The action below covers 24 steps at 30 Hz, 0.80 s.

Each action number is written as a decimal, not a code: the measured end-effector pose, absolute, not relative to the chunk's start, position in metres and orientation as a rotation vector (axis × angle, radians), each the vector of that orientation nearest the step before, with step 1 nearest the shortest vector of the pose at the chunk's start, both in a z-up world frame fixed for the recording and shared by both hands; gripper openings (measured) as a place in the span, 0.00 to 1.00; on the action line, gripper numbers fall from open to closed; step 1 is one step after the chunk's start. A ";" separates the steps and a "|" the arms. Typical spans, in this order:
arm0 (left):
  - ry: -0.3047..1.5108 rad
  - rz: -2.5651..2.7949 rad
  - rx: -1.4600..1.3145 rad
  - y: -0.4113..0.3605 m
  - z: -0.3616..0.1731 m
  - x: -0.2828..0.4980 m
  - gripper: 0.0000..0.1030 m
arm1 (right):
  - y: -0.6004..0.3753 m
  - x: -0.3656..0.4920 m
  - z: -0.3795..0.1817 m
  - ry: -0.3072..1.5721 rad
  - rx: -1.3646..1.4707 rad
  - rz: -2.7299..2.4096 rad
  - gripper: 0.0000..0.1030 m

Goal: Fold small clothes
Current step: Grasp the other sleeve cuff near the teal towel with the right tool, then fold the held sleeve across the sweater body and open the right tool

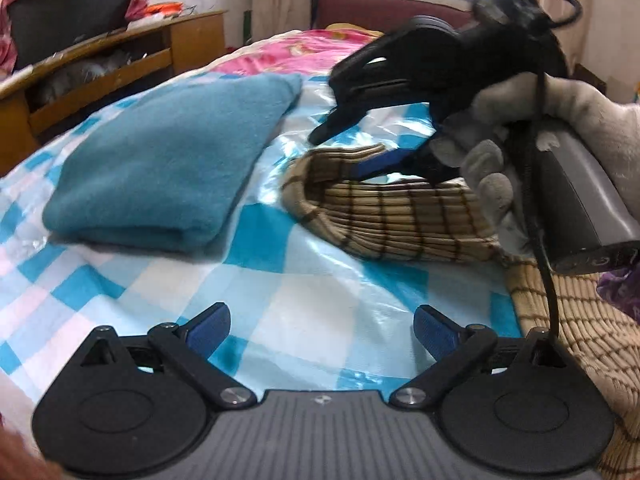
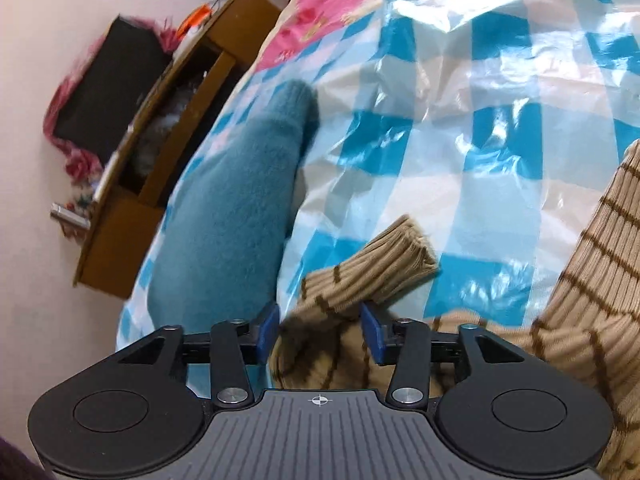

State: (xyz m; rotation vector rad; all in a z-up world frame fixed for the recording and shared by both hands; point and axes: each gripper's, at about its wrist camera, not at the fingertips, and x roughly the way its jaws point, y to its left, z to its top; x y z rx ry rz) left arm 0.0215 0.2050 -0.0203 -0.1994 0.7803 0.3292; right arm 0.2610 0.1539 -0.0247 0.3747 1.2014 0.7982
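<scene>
Left wrist view: the left gripper [image 1: 322, 334] hangs with its jaws wide apart and nothing between them, above the checkered sheet [image 1: 304, 292] on the bed. The folded teal cloth [image 1: 160, 160] lies to the left. The right gripper [image 1: 340, 160], held by a gloved hand [image 1: 504, 140], reaches over the striped sweater [image 1: 392, 220].

Right wrist view: the right gripper [image 2: 322, 330] stands apart, the sweater's sleeve [image 2: 380, 272] lying loose between its pads [image 2: 267, 328]. The teal cloth [image 2: 240, 208] lies left.
</scene>
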 end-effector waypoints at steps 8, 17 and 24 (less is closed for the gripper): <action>0.791 0.339 -0.182 0.206 -0.020 0.030 0.99 | 0.173 0.273 -0.023 1.174 0.302 0.721 0.29; 0.775 0.345 -0.145 0.201 -0.009 0.034 0.99 | 0.131 0.272 0.019 1.043 0.351 0.784 0.04; 0.684 0.241 -0.068 0.162 0.018 0.075 1.00 | 0.000 0.268 0.085 0.830 0.469 0.722 0.04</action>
